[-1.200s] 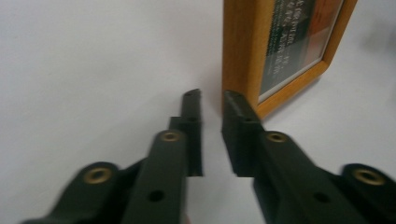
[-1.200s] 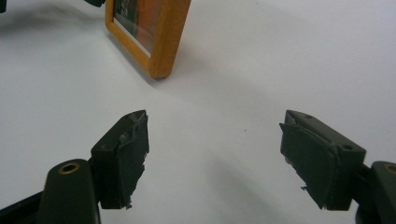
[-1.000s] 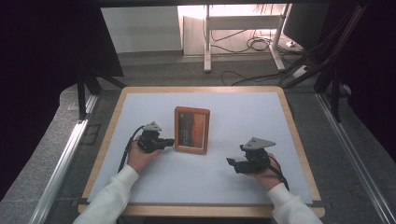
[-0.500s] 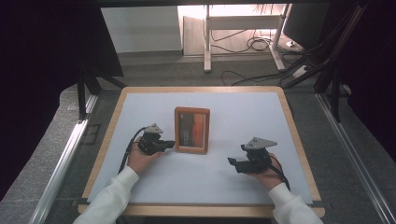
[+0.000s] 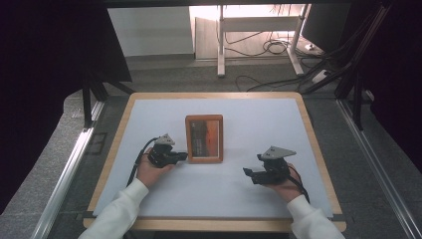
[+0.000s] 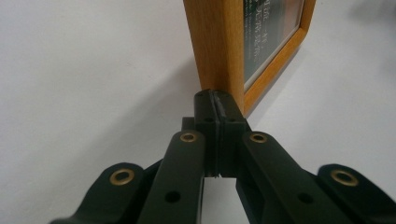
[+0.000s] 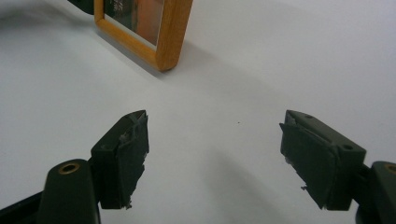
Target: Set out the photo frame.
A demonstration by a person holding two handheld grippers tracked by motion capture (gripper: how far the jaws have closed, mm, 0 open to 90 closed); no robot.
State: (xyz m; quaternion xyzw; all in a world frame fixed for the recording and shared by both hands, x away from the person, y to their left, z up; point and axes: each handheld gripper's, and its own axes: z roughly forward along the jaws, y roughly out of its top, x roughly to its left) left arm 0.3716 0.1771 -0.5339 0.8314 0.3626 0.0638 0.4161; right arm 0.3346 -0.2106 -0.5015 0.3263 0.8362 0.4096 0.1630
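A wooden picture frame (image 5: 204,138) with a dark and orange picture lies on the white mat near the table's middle. My left gripper (image 5: 183,156) lies on the mat just left of it, held by a hand. In the left gripper view its jaws (image 6: 217,100) are shut with nothing between them, and their tips touch the frame's (image 6: 217,42) wooden side edge near the lower corner. My right gripper (image 5: 247,174) rests on the mat to the frame's lower right, apart from it. Its jaws (image 7: 215,116) stand open and wide over bare mat, with the frame (image 7: 170,32) farther off.
The white mat (image 5: 259,124) covers a table with a wooden rim (image 5: 311,134). Metal rails run along both sides of the table. Beyond the far edge are table legs and cables on the floor (image 5: 268,47).
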